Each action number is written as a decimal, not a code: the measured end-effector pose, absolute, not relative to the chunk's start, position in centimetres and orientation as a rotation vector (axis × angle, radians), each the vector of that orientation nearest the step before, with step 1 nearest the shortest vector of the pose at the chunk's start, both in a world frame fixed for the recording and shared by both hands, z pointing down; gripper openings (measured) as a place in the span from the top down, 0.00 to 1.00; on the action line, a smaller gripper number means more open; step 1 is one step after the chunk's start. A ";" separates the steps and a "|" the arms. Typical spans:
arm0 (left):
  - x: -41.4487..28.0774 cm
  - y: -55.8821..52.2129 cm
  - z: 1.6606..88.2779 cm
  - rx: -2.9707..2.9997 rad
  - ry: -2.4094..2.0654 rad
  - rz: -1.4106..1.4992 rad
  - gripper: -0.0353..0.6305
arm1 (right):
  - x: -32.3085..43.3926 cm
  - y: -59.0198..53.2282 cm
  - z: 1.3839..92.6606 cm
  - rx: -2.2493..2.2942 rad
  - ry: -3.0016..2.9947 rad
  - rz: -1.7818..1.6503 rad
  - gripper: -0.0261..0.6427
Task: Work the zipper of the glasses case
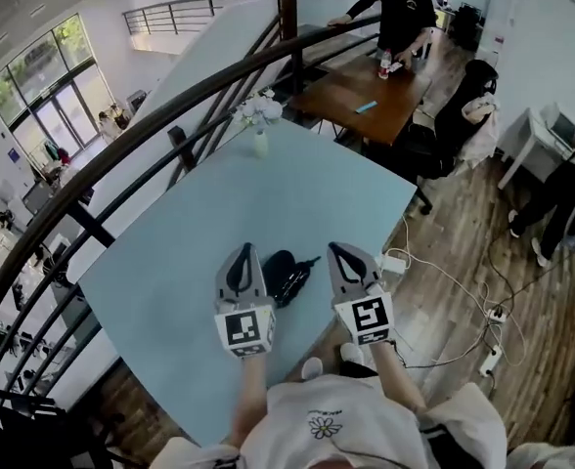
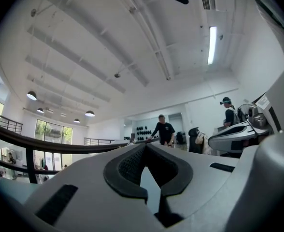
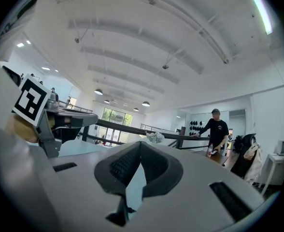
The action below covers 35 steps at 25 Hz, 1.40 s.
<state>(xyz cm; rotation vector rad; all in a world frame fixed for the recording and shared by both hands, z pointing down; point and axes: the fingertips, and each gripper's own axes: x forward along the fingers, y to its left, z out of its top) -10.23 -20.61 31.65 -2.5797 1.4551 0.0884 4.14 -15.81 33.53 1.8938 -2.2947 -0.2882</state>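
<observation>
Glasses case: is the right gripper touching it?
Apart: the head view shows a strip of table between the right gripper and the glasses case.

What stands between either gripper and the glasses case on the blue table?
Nothing visible does. The glasses case lies on the table between the left gripper and the right gripper, close beside the left. Only bare tabletop separates it from the right. Both grippers are shut and empty.

A pale blue table (image 1: 268,213) stands beside a dark curved railing (image 1: 170,115). At the far side is a brown wooden desk (image 1: 366,91); on the right, plank floor (image 1: 464,223) with white cables (image 1: 464,296). Tall windows (image 1: 43,86) at left; a strip light (image 2: 212,45) on the white ceiling.
</observation>
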 end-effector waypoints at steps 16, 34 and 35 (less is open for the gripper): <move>-10.9 -23.5 33.2 -2.465 1.681 0.002 0.92 | 5.6 -22.6 33.5 1.774 -2.468 -0.226 0.95; -8.4 -29.0 52.5 -3.007 1.380 -0.724 0.50 | 7.6 -24.6 38.7 1.621 -2.470 -0.097 0.95; -8.5 -28.9 53.8 -3.004 1.370 -0.781 0.49 | 7.7 -24.6 39.3 1.611 -2.463 -0.089 0.95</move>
